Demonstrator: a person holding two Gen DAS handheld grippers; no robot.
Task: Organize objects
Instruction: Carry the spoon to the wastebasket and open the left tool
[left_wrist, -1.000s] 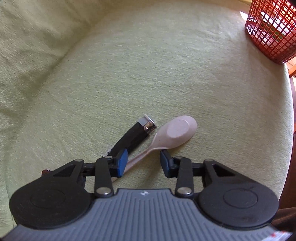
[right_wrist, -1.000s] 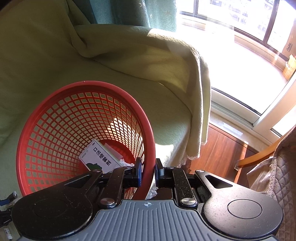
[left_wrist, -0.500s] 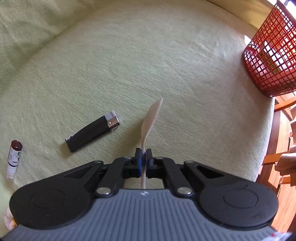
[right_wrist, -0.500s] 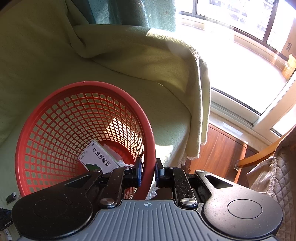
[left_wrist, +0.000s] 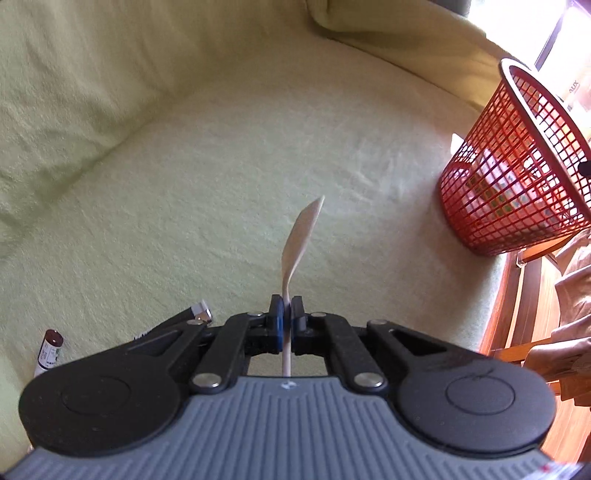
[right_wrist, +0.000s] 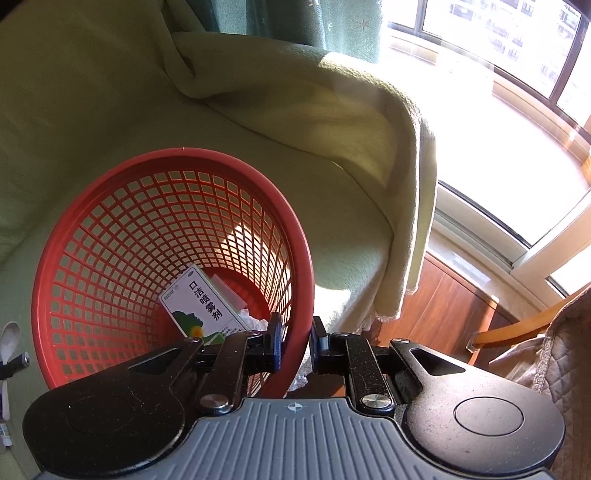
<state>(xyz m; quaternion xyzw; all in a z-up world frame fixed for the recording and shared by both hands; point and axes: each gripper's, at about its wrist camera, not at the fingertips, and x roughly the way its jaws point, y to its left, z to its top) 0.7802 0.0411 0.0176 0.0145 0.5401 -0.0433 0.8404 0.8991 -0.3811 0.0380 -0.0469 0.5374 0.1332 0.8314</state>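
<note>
My left gripper (left_wrist: 286, 314) is shut on the handle of a beige spoon (left_wrist: 301, 236), held edge-on above the green-covered sofa seat; the spoon also shows at the left edge of the right wrist view (right_wrist: 9, 341). My right gripper (right_wrist: 294, 341) is shut on the rim of a red mesh basket (right_wrist: 110, 236), which is tilted toward me. Inside lies a white and green box (right_wrist: 203, 306). The basket stands at the seat's right edge in the left wrist view (left_wrist: 517, 177).
A black lighter (left_wrist: 197, 314) and a small dark-capped tube (left_wrist: 50, 350) lie on the seat (left_wrist: 221, 166) by my left gripper. Wooden floor (right_wrist: 443, 306), a chair (right_wrist: 517, 328) and a bright window (right_wrist: 498, 55) are to the right.
My left gripper closed on the spoon's handle, lifted it off the seat and turned right toward the basket. The lighter stayed on the seat. My right gripper kept its hold on the basket rim.
</note>
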